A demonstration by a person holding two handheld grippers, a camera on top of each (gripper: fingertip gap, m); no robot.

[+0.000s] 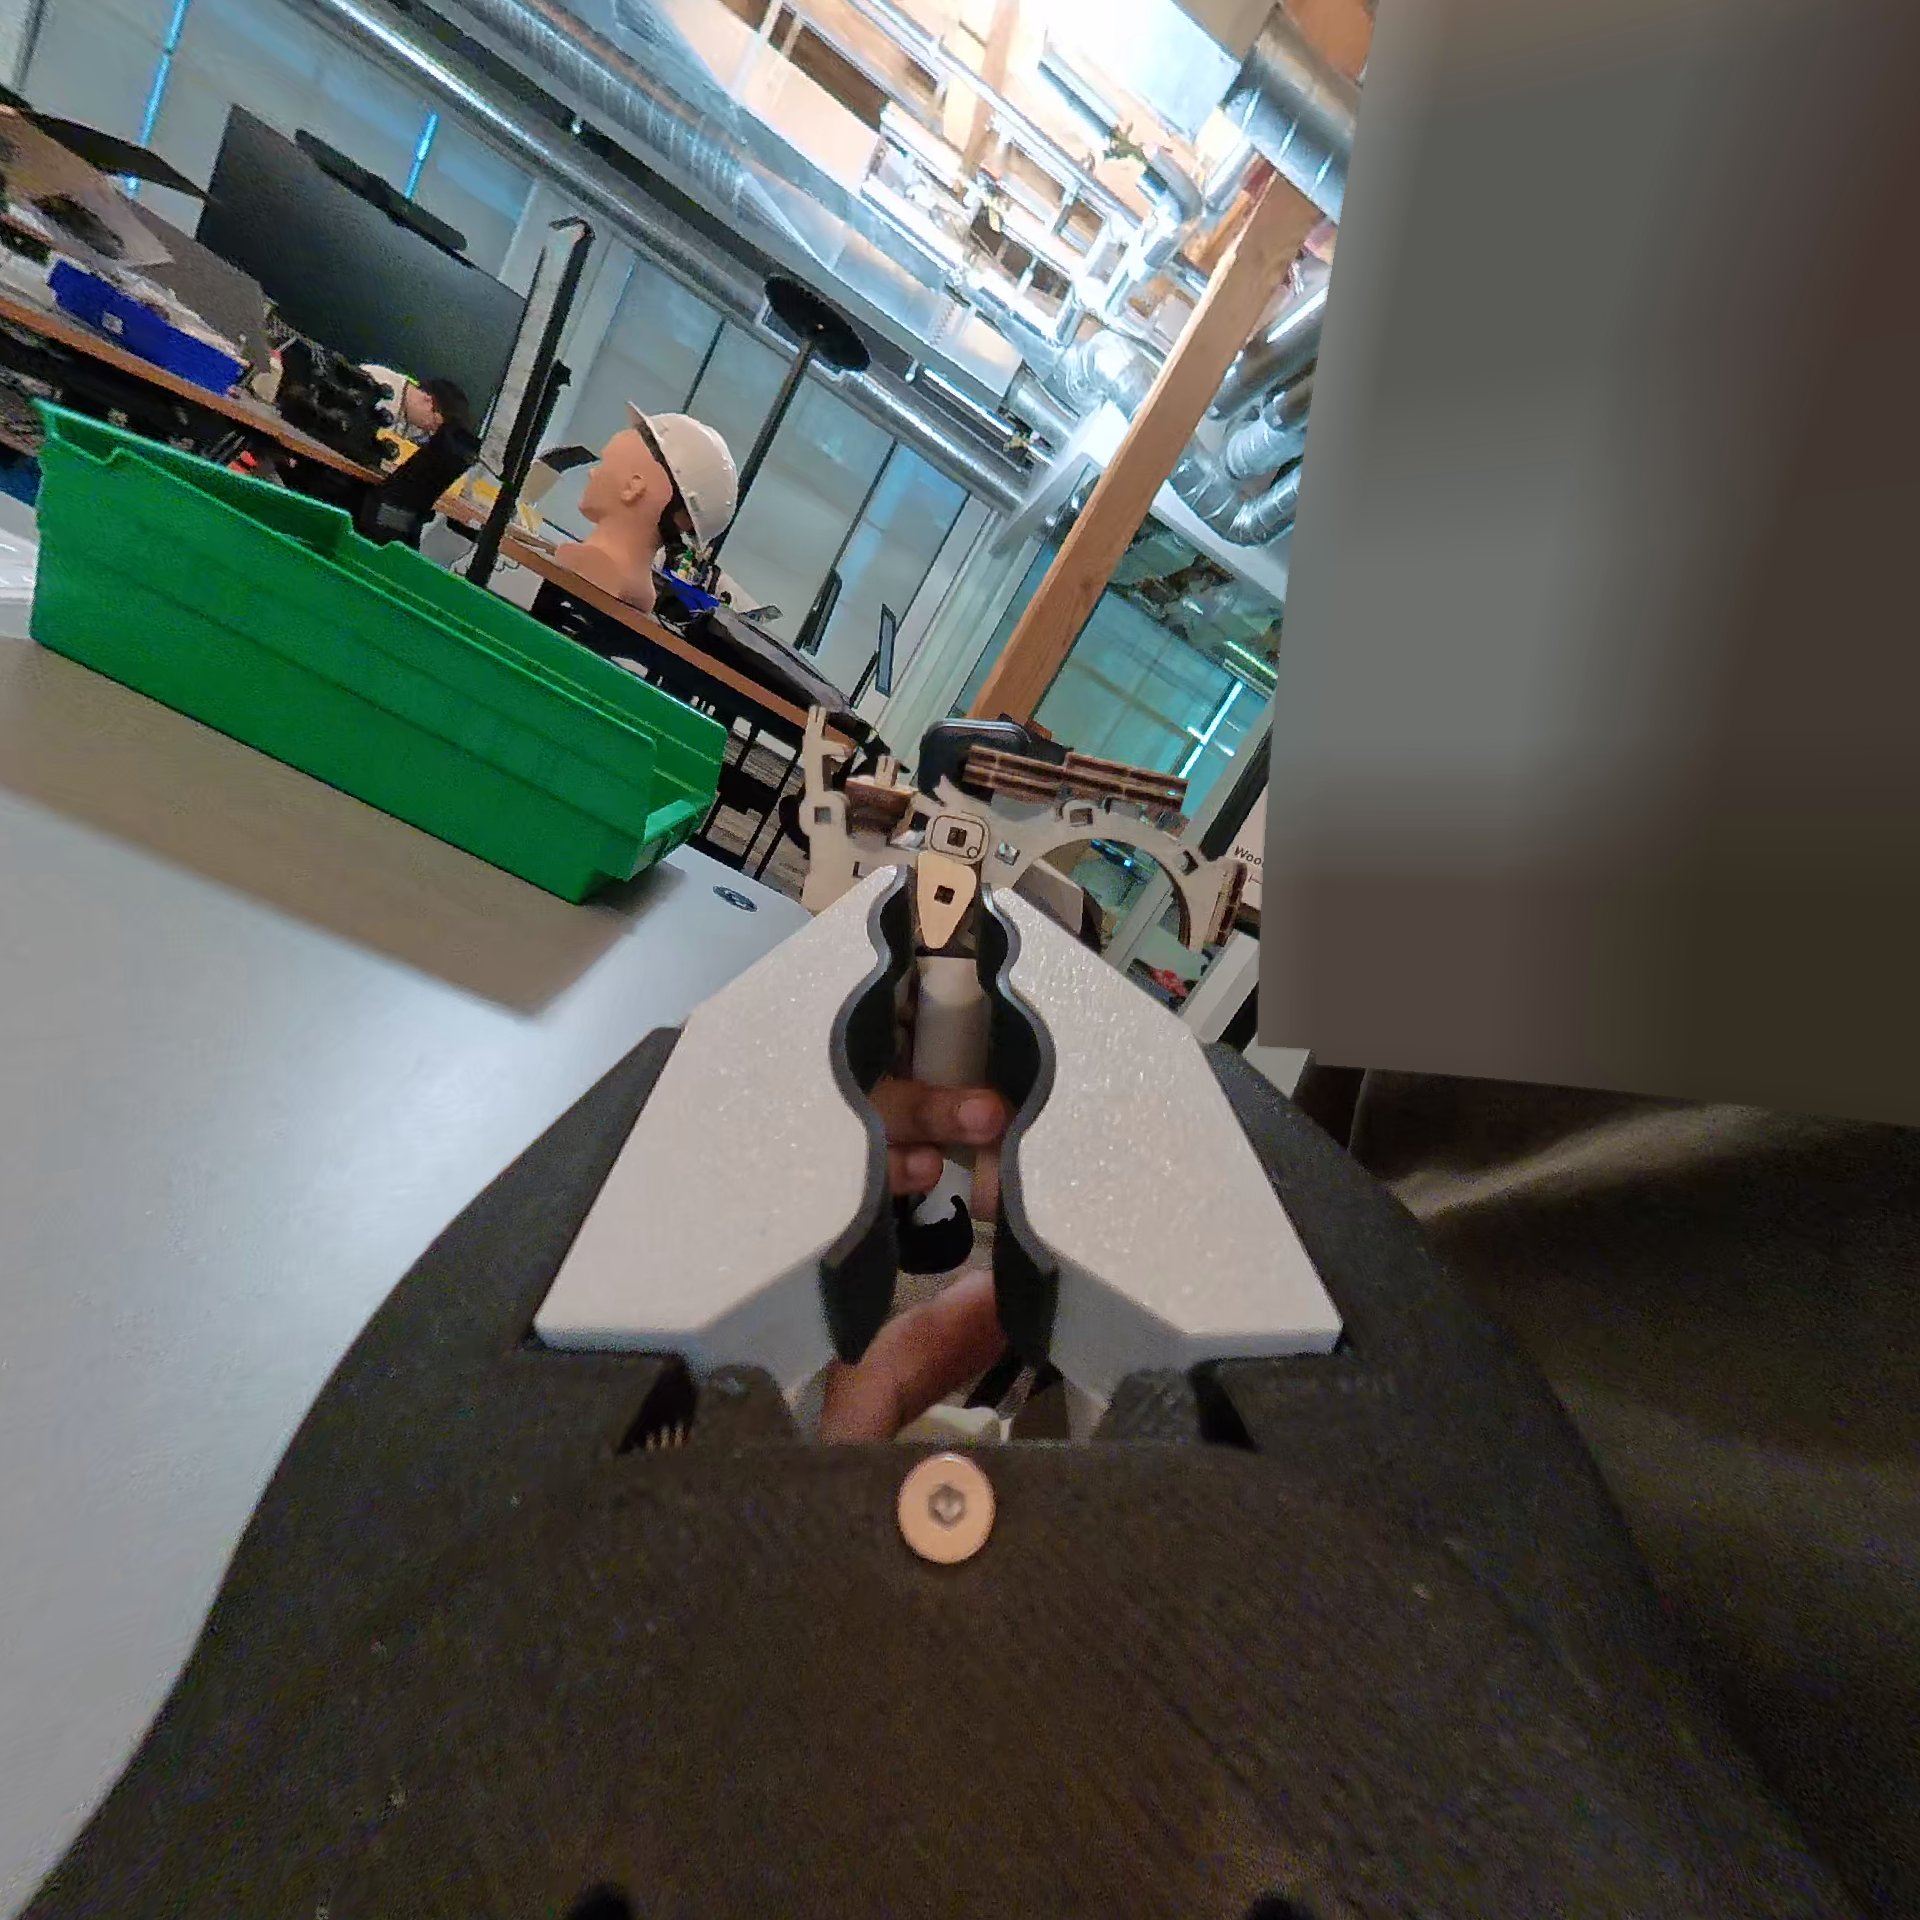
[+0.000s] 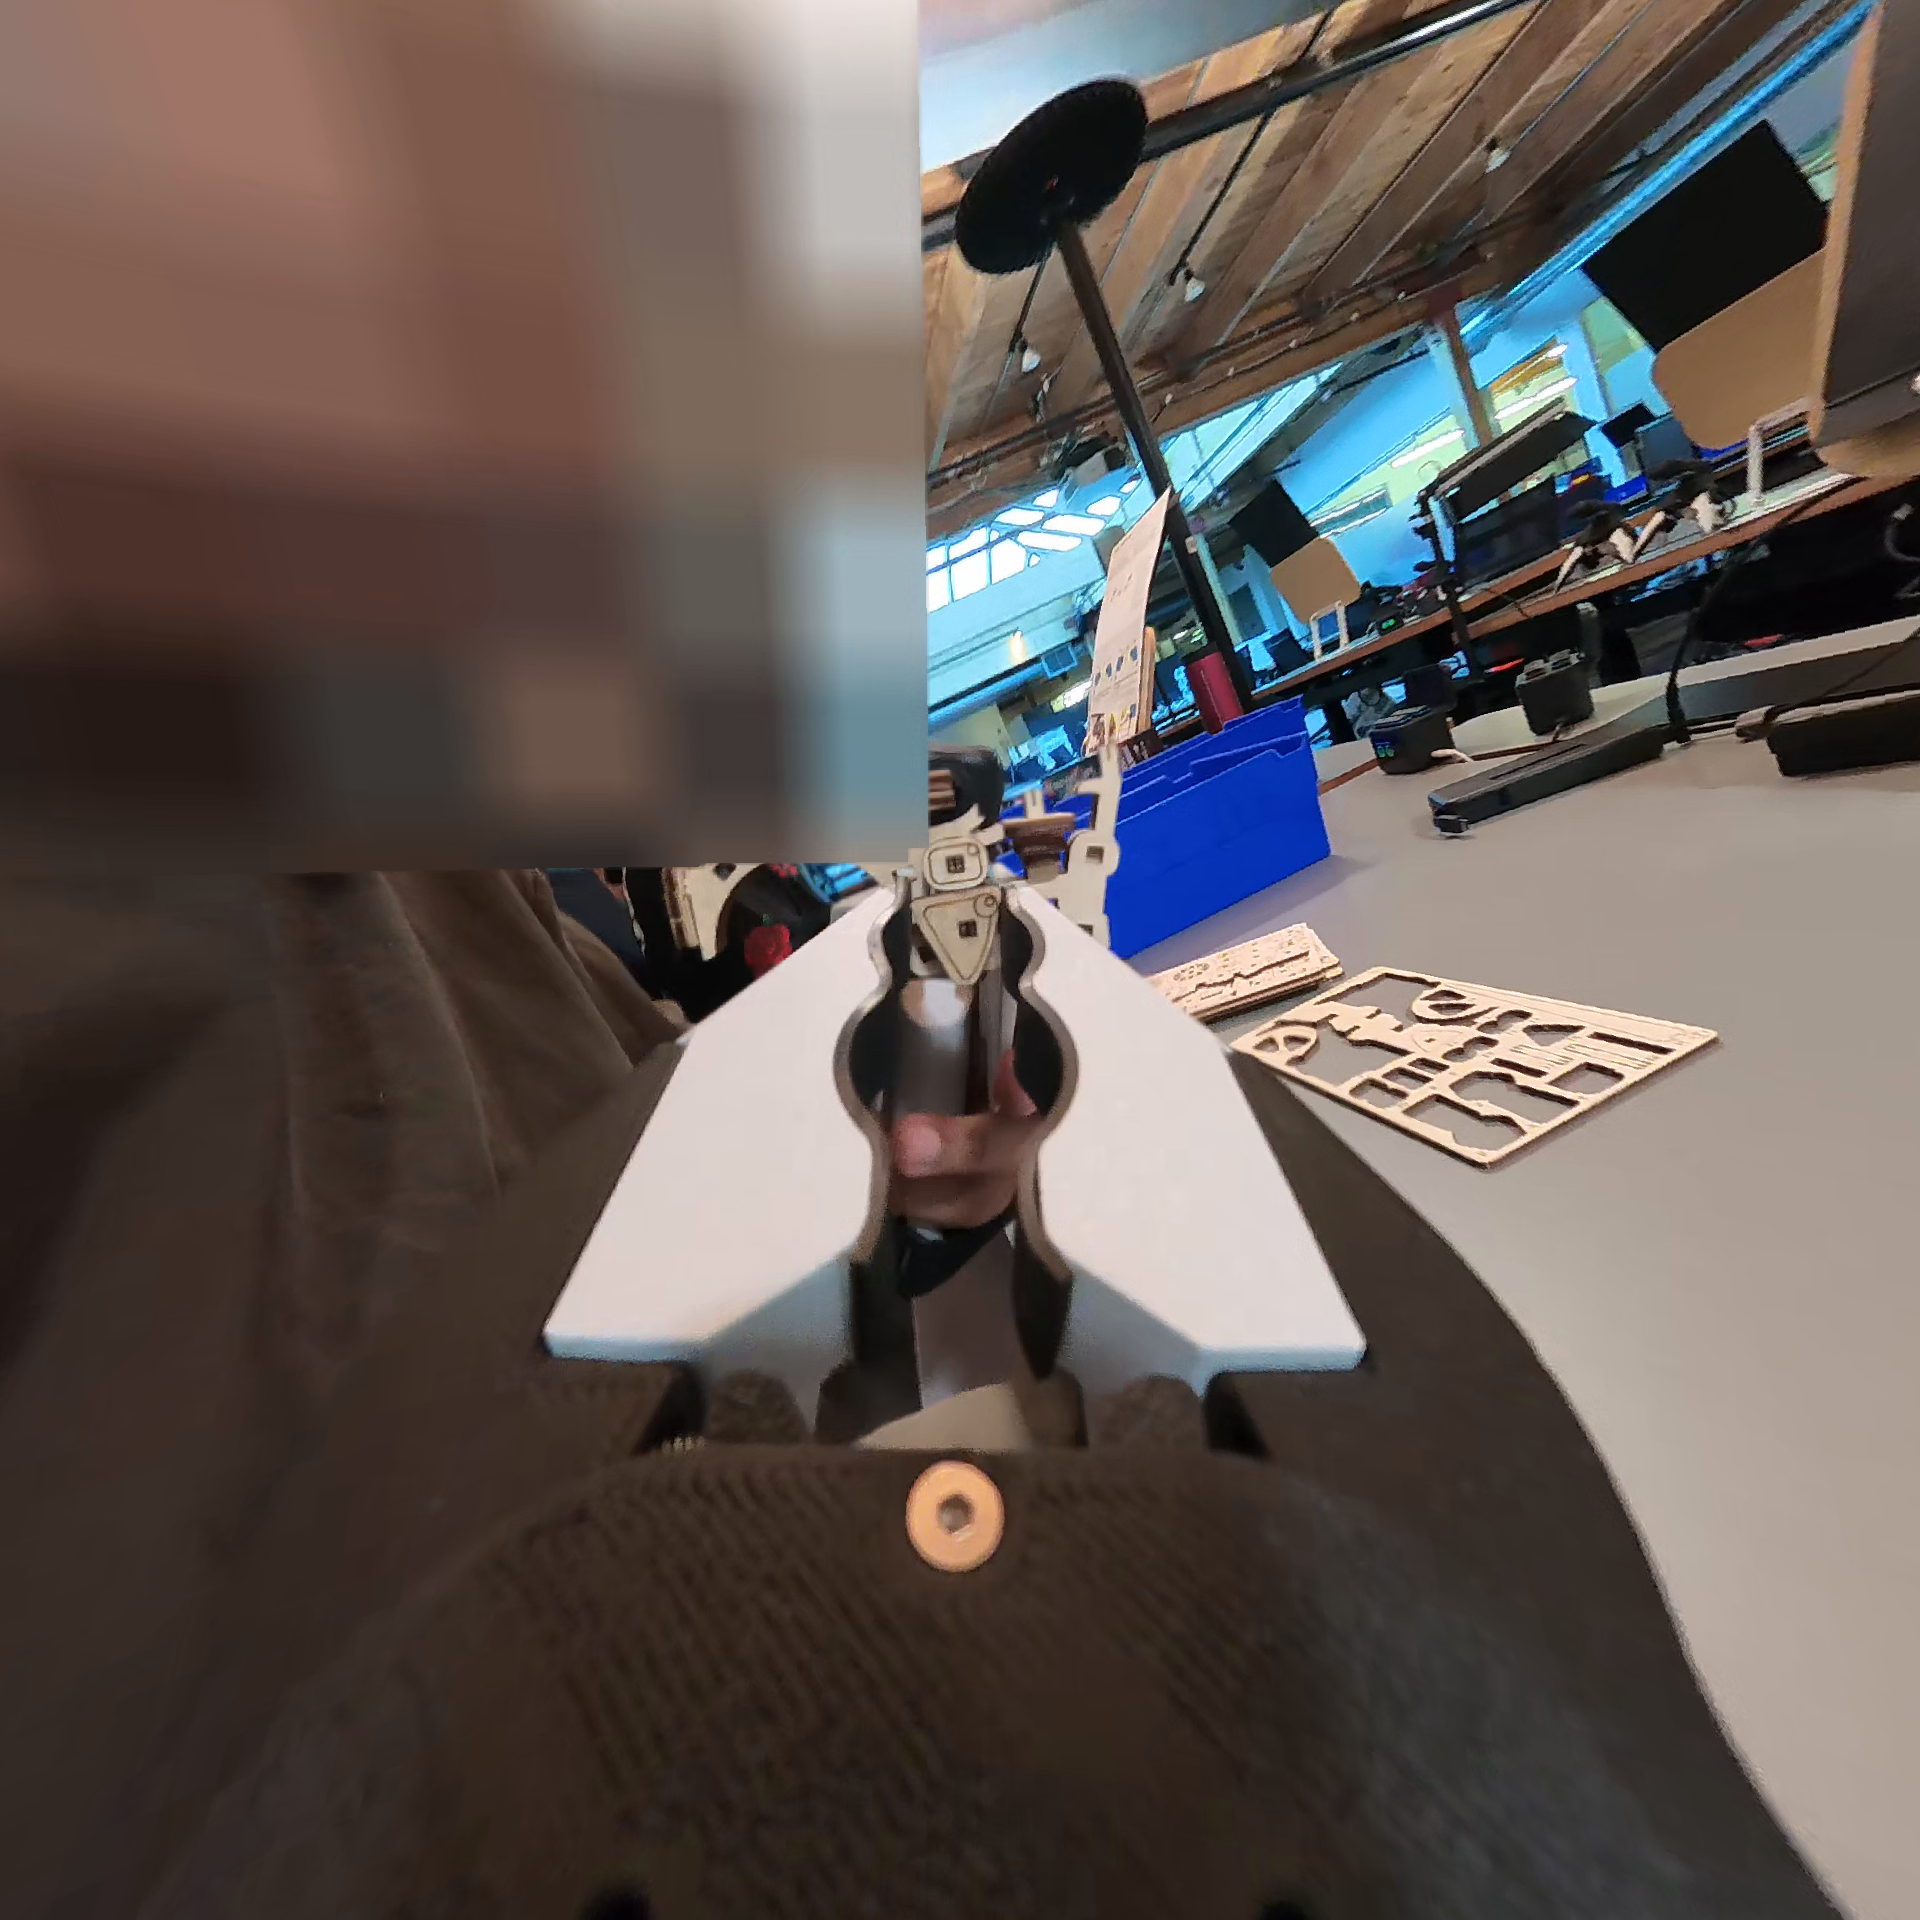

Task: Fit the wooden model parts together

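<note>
Both grippers [image 1: 948, 914] [image 2: 958, 940] pinch the wooden model [image 1: 1023, 831]; only the right view shows the punched sheet [image 2: 1475, 1060].

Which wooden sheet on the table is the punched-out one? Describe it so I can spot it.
Start at the blue bin on the grey table. In front of it lies a small stack of wooden sheets, then a single flat sheet. Unlike the stack, it lies alone, full of empty cut-outs.

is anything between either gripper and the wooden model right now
Nothing visible. The left gripper and the right gripper are each closed on the same part of the wooden model, from opposite sides, so no gap is left. The green bin and blue bin sit off to the side.
</note>
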